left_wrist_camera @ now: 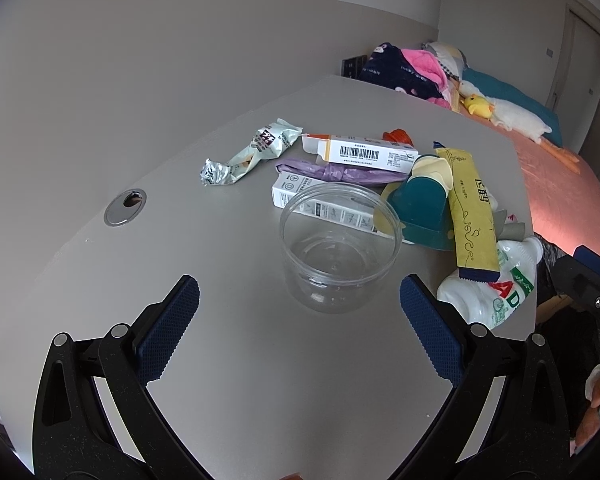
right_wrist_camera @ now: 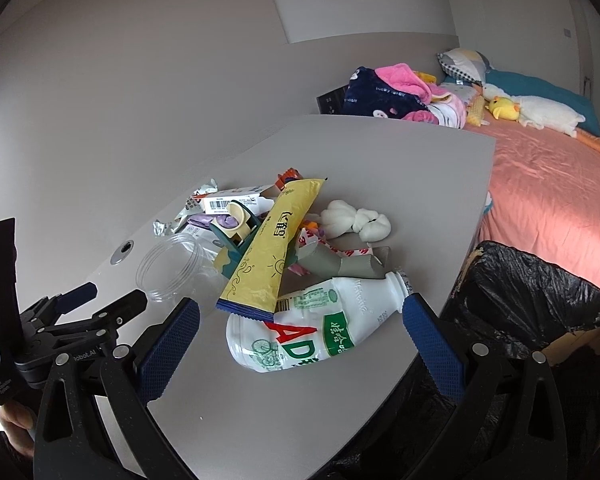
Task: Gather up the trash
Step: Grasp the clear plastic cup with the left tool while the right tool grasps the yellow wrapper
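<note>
- Trash pile, on the grey table (right_wrist_camera: 260,420): a crushed white milk bottle (right_wrist_camera: 320,328) lies on its side at the near edge of the heap, its neck toward the bin.
- Yellow wrapper (right_wrist_camera: 276,240): long packet leaning across the heap, its lower end resting on the milk bottle.
- Clear plastic jar (left_wrist_camera: 338,246): upright and empty, left of the milk bottle, just in front of two small white cartons.
- Foil wrapper (left_wrist_camera: 252,152): crumpled, beyond the jar, farther from the milk bottle than any other piece.
- White tissue wad (right_wrist_camera: 358,220): behind the milk bottle, apart from it, beside grey cardboard scraps.
- Right gripper (right_wrist_camera: 300,320): jaws spread wide, one on either side of the milk bottle; whether either touches it cannot be told.
- Left gripper (left_wrist_camera: 300,300): jaws spread wide, empty, just short of the clear jar.
- Bin with black liner (right_wrist_camera: 540,292): right of the milk bottle, beside the table edge.
- Bed with pink sheet (right_wrist_camera: 548,184): behind the bin, carrying plush toys and folded clothes.
</note>
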{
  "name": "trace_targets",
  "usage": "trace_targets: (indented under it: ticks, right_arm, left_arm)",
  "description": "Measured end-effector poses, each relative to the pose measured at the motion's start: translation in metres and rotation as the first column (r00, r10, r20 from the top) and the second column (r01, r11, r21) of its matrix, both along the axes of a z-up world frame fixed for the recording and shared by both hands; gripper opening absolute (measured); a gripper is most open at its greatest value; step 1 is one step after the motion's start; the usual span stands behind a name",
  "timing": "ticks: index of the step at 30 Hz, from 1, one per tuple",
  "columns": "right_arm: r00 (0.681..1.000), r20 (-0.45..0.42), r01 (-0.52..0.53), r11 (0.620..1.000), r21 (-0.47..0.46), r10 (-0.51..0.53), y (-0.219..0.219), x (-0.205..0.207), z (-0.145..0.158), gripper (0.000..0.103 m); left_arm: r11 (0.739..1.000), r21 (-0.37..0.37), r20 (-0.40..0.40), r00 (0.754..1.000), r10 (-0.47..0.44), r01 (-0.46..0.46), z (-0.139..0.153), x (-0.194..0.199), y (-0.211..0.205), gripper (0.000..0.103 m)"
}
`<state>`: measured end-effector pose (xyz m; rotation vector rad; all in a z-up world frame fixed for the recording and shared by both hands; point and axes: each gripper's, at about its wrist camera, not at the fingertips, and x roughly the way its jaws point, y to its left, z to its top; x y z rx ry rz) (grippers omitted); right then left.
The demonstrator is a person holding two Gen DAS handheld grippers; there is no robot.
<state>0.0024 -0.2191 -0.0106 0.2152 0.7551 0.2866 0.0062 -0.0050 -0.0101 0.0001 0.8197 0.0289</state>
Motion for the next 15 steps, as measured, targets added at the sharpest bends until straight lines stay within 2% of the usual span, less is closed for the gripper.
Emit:
trace_targets:
  ticks: [7,12,14,15]
  right_arm:
    - [0.998,0.037,-0.044,0.998,0.046,0.042,0.004,0.004,-0.001,0.101]
    - [0.998,0.038,-0.055,0.997,0.055,0.052,0.009,0.013,-0.003,0.101]
    - [0.998,0.03,-0.062,0.996,0.061,0.06,0.012,0.019,-0.005,0.098]
    - [0.998,0.026,-0.064,0.996,0.063,0.062,0.014,0.021,-0.007,0.093]
  left_arm:
    - [0.999,-0.041,-0.021,1.0,-0.015,0.014,-0.007,0.013,0.005,0.097]
    - [0.998,-0.044,-0.03,0.999,-0.04,0.038,-0.011,0.022,0.002,0.097]
    - [0.998,-0.041,-0.033,0.998,-0.047,0.046,-0.013,0.027,0.001,0.097]
    - [0.998,-0.042,-0.036,0.998,-0.052,0.05,-0.015,0.029,0.0,0.097]
